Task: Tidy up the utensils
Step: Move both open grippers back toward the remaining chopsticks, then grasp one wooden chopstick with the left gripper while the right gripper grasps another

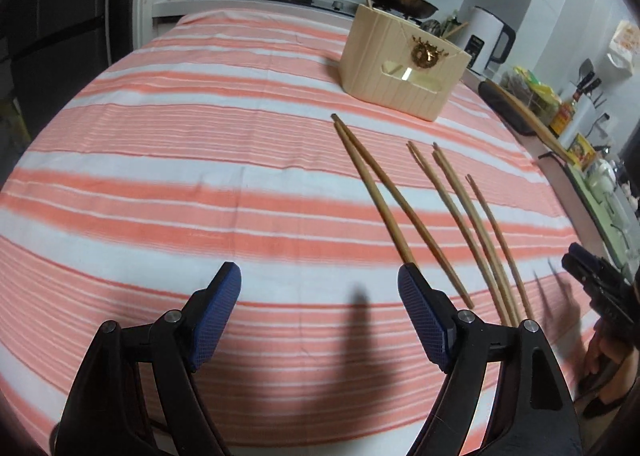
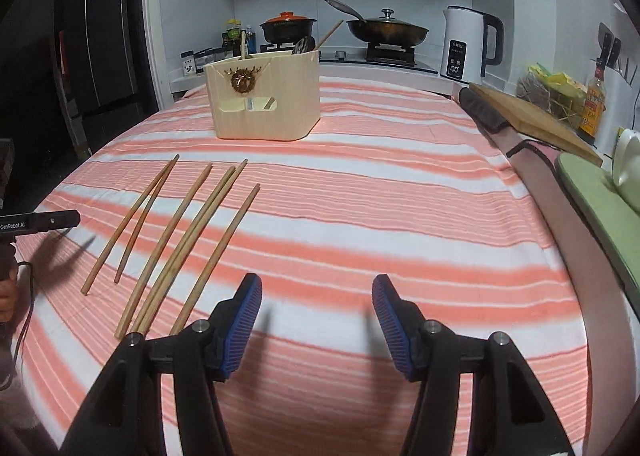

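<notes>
Five wooden chopsticks [image 2: 188,240] lie loose on the striped cloth [image 2: 360,216], fanned out in front of the cream utensil holder [image 2: 264,100]. They look light, stiff and prone to rolling, so a pinch near mid-length seems safest. The left gripper [image 1: 320,288] and right gripper [image 2: 316,296] hang spread and empty, nearer the camera than the holder.

I hold both claws angled downward. The left claw [image 1: 320,276] stands with its blue pads [image 1: 424,320] wide apart, nothing between them. The right claw [image 2: 317,288] is partly spread, also gripping nothing.
</notes>
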### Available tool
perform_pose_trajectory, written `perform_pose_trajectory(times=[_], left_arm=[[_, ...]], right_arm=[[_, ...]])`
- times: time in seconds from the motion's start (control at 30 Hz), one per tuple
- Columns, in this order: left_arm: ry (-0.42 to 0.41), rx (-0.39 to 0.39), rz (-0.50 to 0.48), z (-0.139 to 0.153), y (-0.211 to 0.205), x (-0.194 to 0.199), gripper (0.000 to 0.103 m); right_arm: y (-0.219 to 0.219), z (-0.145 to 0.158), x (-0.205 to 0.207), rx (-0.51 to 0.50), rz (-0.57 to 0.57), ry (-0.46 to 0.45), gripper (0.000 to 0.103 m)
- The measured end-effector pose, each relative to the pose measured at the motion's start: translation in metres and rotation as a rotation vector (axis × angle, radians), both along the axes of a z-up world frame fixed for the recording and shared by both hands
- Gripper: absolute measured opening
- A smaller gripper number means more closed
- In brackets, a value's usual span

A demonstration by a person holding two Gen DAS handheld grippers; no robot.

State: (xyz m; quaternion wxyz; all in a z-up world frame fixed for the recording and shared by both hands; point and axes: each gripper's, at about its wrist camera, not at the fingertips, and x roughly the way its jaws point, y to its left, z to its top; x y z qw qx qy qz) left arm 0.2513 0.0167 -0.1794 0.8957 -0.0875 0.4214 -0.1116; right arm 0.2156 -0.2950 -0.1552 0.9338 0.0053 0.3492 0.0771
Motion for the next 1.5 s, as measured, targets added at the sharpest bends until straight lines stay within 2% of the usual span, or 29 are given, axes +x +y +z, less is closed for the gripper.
perform_pose_trajectory(times=[0.2,0.37,0.5,0.73,0.8,0.83,0.87,0.97,1.03,1.07,1.2,1.5], left_arm=[[-0.048,0.021,-0.046,0.008,-0.020,-0.030,0.082],[-0.038,0.030,-0.105,0.001,-0.042,-0.045,0.082],[-0.016,0.078,-0.140,-0.009,-0.058,-0.048,0.082],[-0.005,0.169,-0.130,-0.013,-0.067,-0.044,0.082],[0.002,0.224,-0.134,-0.015,-0.072,-0.042,0.080],[0.004,0.254,-0.134,-0.016,-0.076,-0.041,0.078],[0.002,0.266,-0.138,-0.016,-0.077,-0.040,0.076],[0.013,0.259,-0.151,-0.013,-0.080,-0.037,0.054],[0.014,0.264,-0.152,-0.011,-0.081,-0.034,0.017],[0.018,0.259,-0.151,-0.011,-0.079,-0.032,0.011],[0.037,0.217,-0.111,-0.010,-0.071,-0.024,0.007],[0.068,0.211,0.004,-0.009,-0.032,0.002,0.005]], right_arm=[[0.019,0.002,-0.030,-0.014,0.057,-0.011,0.059],[0.042,-0.006,-0.051,-0.006,0.158,0.003,0.059],[0.063,-0.012,-0.065,-0.011,0.267,0.027,0.059],[0.081,-0.021,-0.064,-0.058,0.287,0.076,0.058],[0.082,-0.024,-0.061,-0.074,0.272,0.102,0.048],[0.081,-0.025,-0.060,-0.068,0.262,0.112,0.040],[0.080,-0.025,-0.058,-0.064,0.244,0.116,0.038],[0.073,-0.024,-0.051,-0.053,0.187,0.143,0.014],[0.065,-0.024,-0.045,-0.032,0.143,0.161,0.008],[0.061,-0.024,-0.042,-0.027,0.123,0.168,0.006],[0.046,-0.024,-0.034,-0.028,0.060,0.181,0.006],[0.000,-0.025,-0.006,-0.055,-0.066,0.215,0.006]])
